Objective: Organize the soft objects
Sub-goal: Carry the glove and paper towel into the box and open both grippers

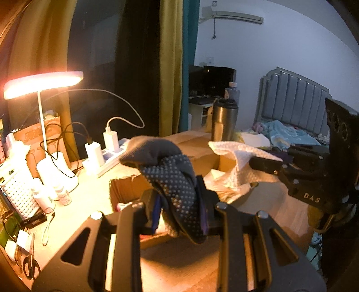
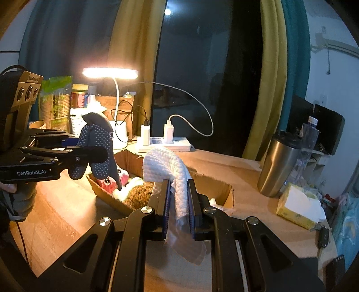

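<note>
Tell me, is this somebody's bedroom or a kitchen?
Most likely a bedroom with a desk in it. A bed with a grey padded headboard and rumpled blue blanket stands behind, a white wall air conditioner hangs above, and a lit white desk lamp shines on the wooden desk.

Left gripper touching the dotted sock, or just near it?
Touching. In the left wrist view the left gripper has both fingers clamped on the dotted sock, which hangs between them.
</note>
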